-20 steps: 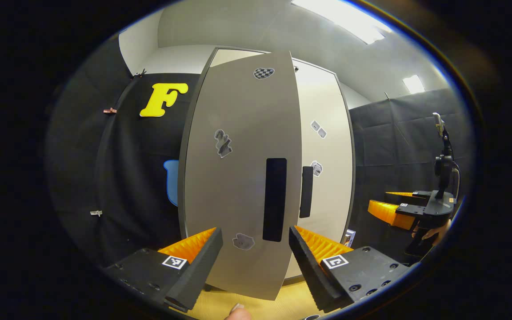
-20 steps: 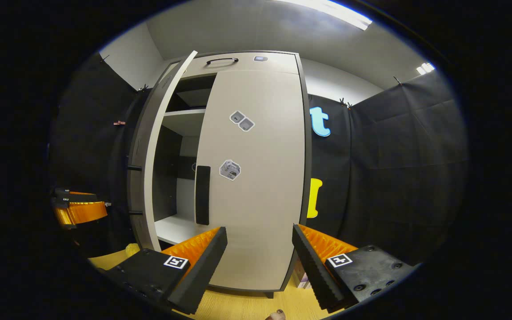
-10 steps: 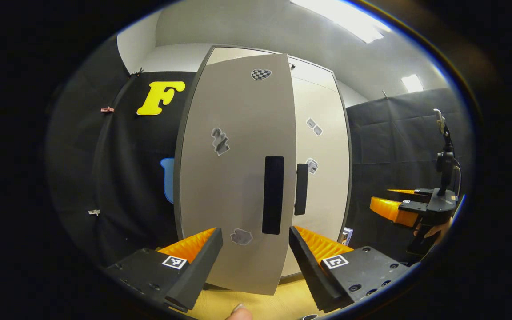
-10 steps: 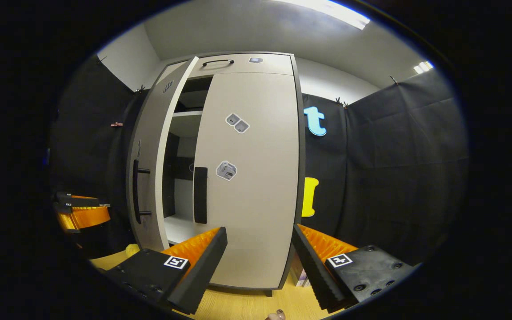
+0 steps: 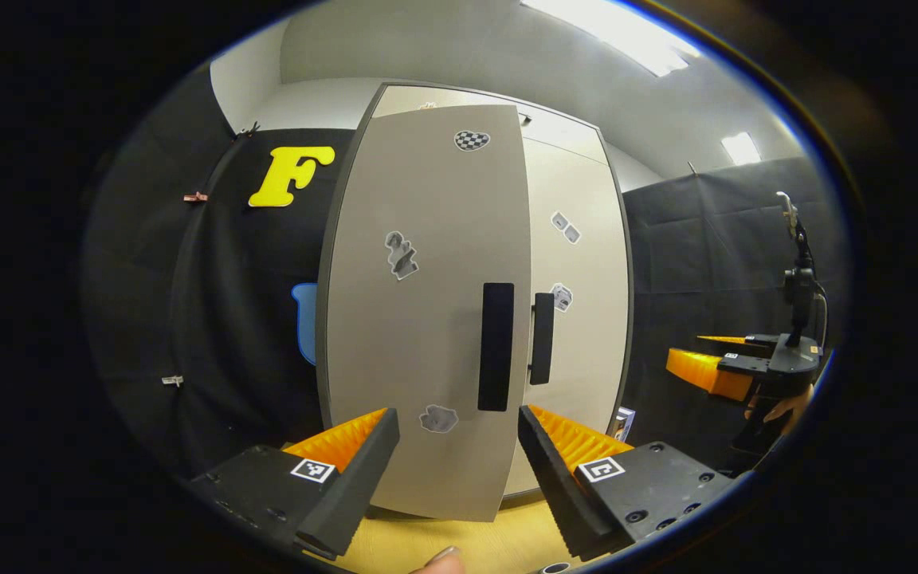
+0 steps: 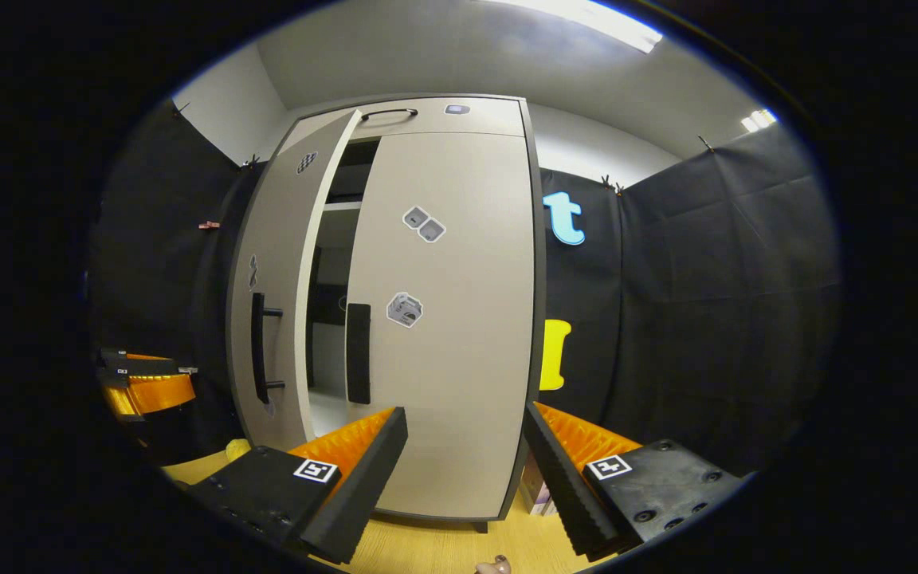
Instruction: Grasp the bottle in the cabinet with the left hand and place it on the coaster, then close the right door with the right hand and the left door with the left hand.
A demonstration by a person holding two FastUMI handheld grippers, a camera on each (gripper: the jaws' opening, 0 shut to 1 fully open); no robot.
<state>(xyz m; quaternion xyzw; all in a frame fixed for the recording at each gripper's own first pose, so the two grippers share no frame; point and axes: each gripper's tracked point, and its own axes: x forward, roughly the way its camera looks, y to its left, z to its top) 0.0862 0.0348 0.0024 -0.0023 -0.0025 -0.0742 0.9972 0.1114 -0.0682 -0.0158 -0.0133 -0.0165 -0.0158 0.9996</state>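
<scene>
- While the right-hand pale grey cabinet door (image 6: 459, 319) sits flush shut, the left-hand pale grey cabinet door (image 6: 276, 295) hangs ajar, with a narrow dark gap between them.
- Left hand-held gripper (image 5: 459, 458): jaws spread wide, nothing between them, pointed at the left door's face (image 5: 427, 311) near its black handle (image 5: 496, 347).
- Right hand-held gripper (image 6: 465, 462): also gaping, empty, facing the shut door.
- Can't make out the bottle; light wooden counter (image 6: 443, 550) runs below.
</scene>
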